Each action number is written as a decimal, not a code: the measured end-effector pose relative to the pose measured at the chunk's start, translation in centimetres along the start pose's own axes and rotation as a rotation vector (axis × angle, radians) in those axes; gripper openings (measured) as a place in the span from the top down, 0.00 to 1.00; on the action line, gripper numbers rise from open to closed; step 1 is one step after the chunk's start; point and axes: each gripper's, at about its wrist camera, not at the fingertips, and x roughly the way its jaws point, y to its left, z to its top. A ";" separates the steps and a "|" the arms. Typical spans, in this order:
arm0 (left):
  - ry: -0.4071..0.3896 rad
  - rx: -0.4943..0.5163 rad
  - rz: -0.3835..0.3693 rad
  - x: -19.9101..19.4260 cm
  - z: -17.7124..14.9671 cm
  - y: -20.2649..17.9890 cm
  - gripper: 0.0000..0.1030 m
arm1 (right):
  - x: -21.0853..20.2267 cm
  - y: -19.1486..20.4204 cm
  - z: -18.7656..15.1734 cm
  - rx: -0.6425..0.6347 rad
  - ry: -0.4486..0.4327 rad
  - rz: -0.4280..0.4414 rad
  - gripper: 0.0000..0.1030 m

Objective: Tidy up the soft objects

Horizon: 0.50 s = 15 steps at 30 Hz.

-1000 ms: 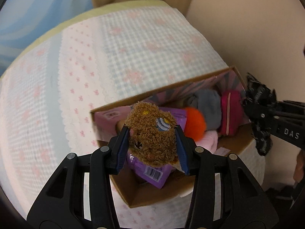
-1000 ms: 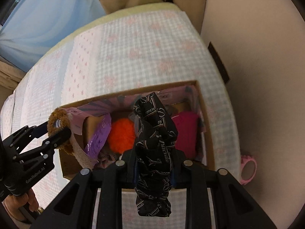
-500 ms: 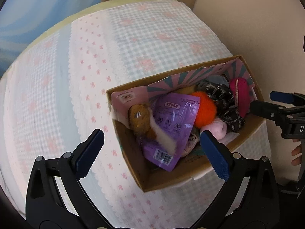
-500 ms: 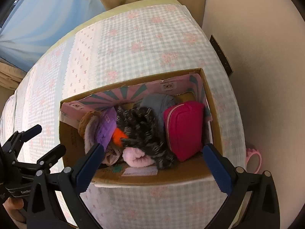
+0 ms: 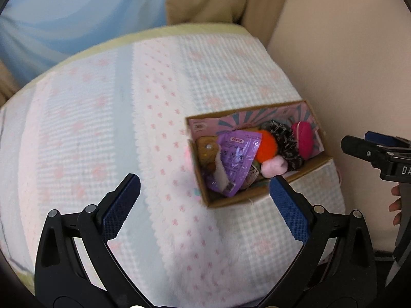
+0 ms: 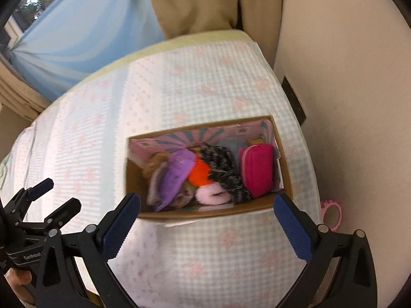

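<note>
A cardboard box (image 5: 259, 198) (image 6: 133, 172) stands on the bed near its right edge. Inside lie a brown plush toy (image 5: 206, 151), a purple packet (image 5: 235, 154) (image 6: 176, 172), an orange pompom (image 5: 267, 146) (image 6: 199, 174), a black patterned scarf (image 5: 287, 141) (image 6: 226, 169), a pink fluffy item (image 5: 274, 166) (image 6: 212, 193) and a magenta pouch (image 5: 304, 138) (image 6: 257, 169). My left gripper (image 5: 204, 184) hangs open above the bed, left of and above the box. My right gripper (image 6: 206, 202) is open above the box's near wall, nothing between its fingers.
The bed cover (image 5: 90, 128) (image 6: 205, 251) is pale checked cloth with pink flowers. A beige wall (image 6: 346, 102) runs along the right side, blue curtain (image 6: 77, 30) behind. A pink tape ring (image 6: 331, 213) lies by the bed's right edge.
Both grippers opened and let go: the brown plush and the black scarf now lie in the box. Both grippers then rose away from the box, which looks smaller.
</note>
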 end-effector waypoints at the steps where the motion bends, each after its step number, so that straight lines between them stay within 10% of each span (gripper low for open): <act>1: -0.018 -0.016 0.007 -1.8 -0.3 0.6 0.03 | -0.9 0.5 -0.1 -0.003 -0.009 0.004 0.00; 15: -0.313 -0.157 0.048 -21.3 -3.5 8.5 0.02 | -15.8 12.4 -3.3 -0.129 -0.258 0.052 0.00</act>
